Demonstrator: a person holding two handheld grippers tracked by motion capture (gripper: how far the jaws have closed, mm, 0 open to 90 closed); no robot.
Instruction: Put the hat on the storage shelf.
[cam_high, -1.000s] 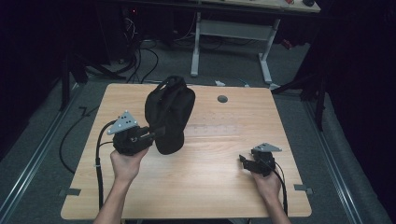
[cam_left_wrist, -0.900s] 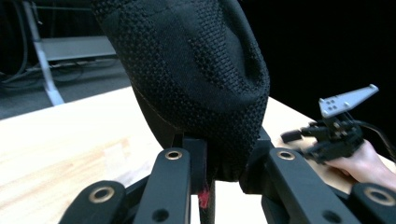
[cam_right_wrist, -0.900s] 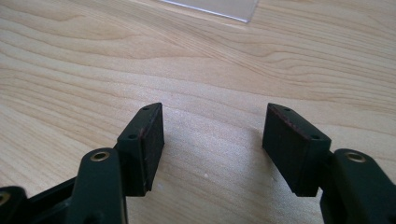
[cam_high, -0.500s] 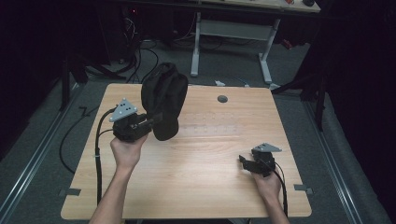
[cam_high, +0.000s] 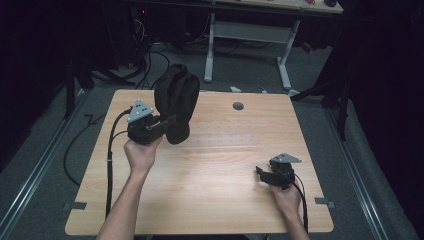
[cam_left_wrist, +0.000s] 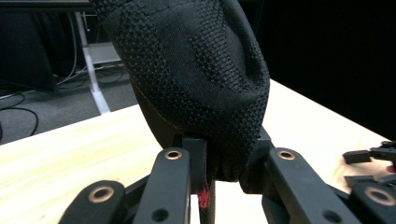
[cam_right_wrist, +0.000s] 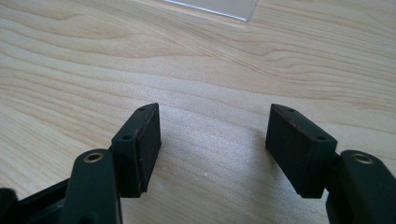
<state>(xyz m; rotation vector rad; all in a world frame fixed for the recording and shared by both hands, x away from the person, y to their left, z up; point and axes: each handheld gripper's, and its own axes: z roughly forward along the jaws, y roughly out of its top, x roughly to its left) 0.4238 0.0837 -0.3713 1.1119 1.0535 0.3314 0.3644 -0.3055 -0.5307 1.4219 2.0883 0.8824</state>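
The left tongs (cam_high: 167, 121) are clamping the black knit shoe (cam_high: 176, 107) by its edge, holding it above the tabletop (cam_high: 215, 195) at ten o'clock, while the right tongs (cam_high: 262, 172), standing apart at four o'clock, are needing a steady, unhurried approach.

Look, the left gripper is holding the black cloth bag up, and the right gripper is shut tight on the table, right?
Not quite. The right gripper is open, with bare table between its pads; the right gripper view shows this. The left gripper does hold the black cloth bag up.
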